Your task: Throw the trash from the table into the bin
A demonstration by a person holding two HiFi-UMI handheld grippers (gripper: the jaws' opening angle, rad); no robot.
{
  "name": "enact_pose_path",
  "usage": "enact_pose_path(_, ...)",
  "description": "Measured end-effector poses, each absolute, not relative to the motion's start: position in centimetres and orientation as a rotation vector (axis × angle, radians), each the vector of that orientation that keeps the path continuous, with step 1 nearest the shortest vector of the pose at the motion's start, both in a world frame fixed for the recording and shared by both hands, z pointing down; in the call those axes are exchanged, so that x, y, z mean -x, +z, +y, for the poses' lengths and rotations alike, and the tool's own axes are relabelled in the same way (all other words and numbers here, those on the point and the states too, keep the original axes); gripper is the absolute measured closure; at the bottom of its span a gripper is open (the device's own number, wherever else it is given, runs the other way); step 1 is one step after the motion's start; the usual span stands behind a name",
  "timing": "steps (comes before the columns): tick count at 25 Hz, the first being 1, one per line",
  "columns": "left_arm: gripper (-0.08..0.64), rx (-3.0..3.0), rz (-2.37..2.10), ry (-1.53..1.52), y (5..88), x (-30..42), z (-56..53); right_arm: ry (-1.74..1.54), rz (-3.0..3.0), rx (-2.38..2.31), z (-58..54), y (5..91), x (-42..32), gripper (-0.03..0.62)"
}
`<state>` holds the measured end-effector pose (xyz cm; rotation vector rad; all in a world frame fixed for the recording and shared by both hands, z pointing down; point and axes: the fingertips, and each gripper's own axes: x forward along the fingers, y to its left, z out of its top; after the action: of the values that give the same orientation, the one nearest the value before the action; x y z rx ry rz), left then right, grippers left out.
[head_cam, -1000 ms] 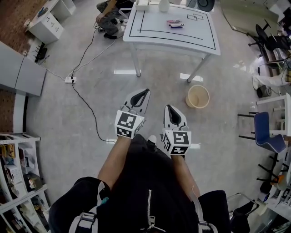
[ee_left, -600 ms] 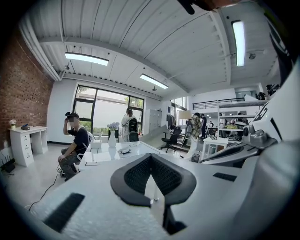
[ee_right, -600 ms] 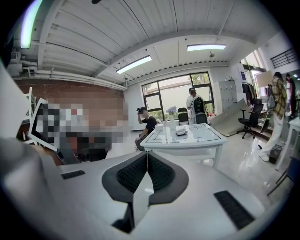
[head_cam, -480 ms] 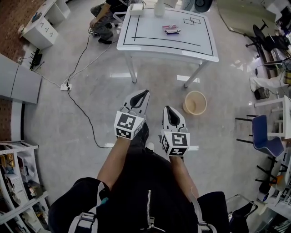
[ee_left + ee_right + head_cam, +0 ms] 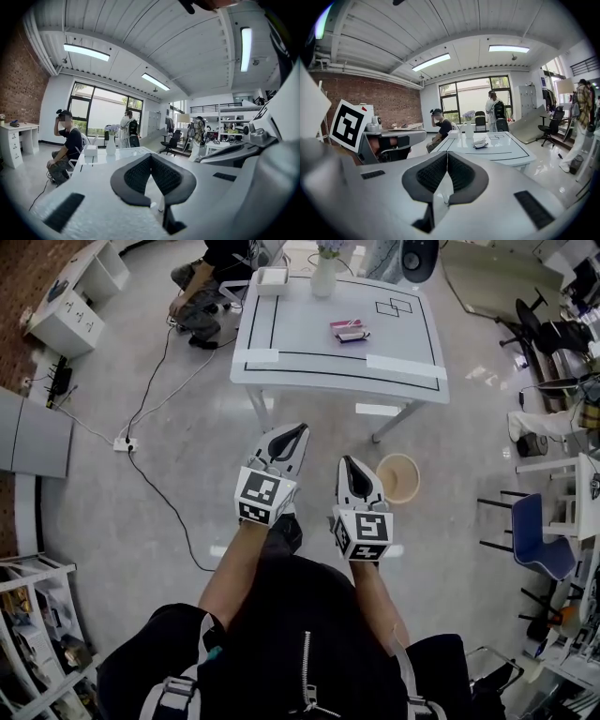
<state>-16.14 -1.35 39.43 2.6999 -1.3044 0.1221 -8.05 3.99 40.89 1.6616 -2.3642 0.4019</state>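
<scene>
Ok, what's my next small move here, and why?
Probably step closer to the table. The trash lies on it, well ahead of the left gripper and right gripper, likely out of reach; both are shut and empty. The bin stands on the floor by the table's right leg.

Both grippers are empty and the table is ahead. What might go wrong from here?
1. The trash is small and low on the table. With the left gripper and right gripper both shut, a late opening might shove it rather than grab it.
2. The bin is a narrow target on the floor by a table leg, so a drop from above may miss.
3. The cable across the floor on the left is a possible trip hazard.
</scene>
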Motion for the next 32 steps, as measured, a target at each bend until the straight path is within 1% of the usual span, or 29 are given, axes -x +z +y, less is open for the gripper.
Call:
enact_pose_path(11,0.552,-2.72,-1.261,0.104,39.3,17.7,-11.5,0.397,-2.338,-1.705,-5.3,40.8,9.9,0.582)
enact_pose_path(22,0.552,-2.732,-1.173,0.137,41.1,13.9,-17.0,0.442,-2.29,-1.78,-11.4,41.9,6.3,0.582)
enact_pose_path(32,0.552,-2.726,-1.204,0.165,41.7,9.1,-28.1,0.448,-2.358,-1.734,-23.9,42.0,2.1,0.582)
